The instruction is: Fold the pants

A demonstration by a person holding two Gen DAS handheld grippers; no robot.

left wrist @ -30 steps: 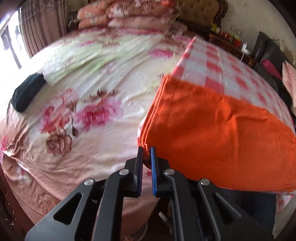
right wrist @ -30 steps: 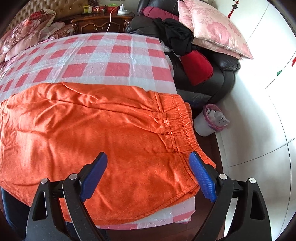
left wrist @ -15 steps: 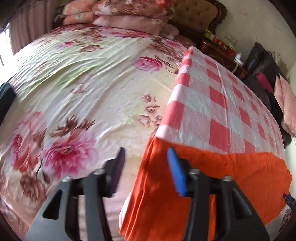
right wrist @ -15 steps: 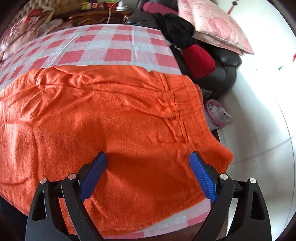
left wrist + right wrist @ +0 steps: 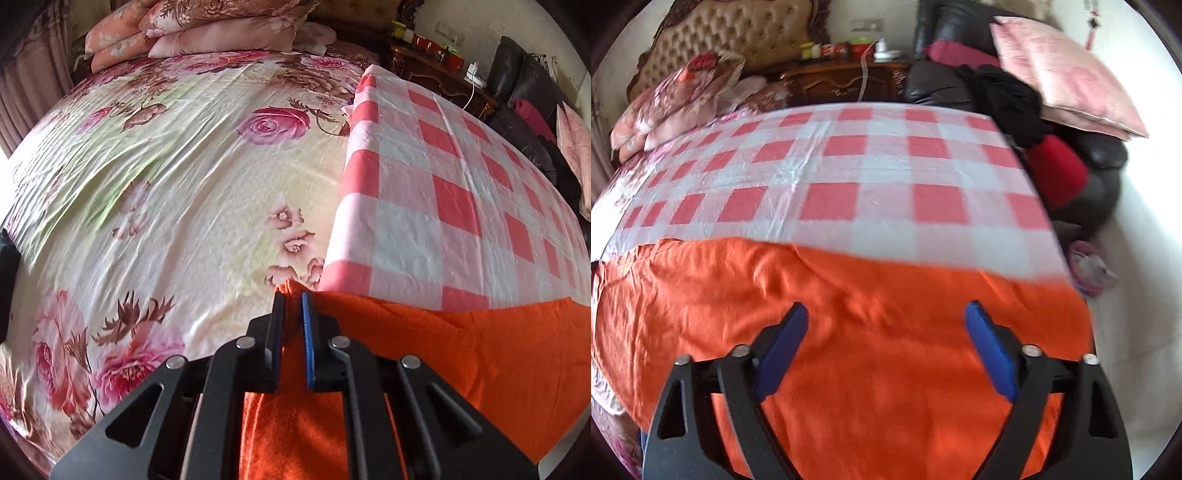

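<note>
Left wrist view: the left gripper (image 5: 293, 301) has just been closing, and its fingers (image 5: 277, 325) now stand narrow, pinching the corner of the orange pants (image 5: 424, 354) between their pads. A small tip of orange cloth pokes out just beyond the fingertips, and the rest of the garment spreads away to the right of the fingers and back beneath them. Ahead and to the right of the fingers lies the red-and-white checked cloth (image 5: 443, 192), which the pants rest on. Ahead and to the left stretches the flowered bed sheet (image 5: 166, 177), with a stack of pillows (image 5: 207, 29) far beyond the fingertips at the head of the bed.

Right wrist view: the right gripper (image 5: 886, 317) has its blue-padded fingers (image 5: 988, 350) spread wide; they have just been closing a little, yet no pad presses on anything. The pants (image 5: 871, 369) fill the space between and below the fingers, lying flat across the near end of the checked cloth (image 5: 871, 173), whose bare squares begin just past the fingertips. Whether the fingertips touch the fabric I cannot tell. Well beyond, to the right of the fingers, sits a dark sofa (image 5: 1100, 173) heaped with a pink cushion (image 5: 1060, 74) and dark clothes. The picture is somewhat blurred.
</note>
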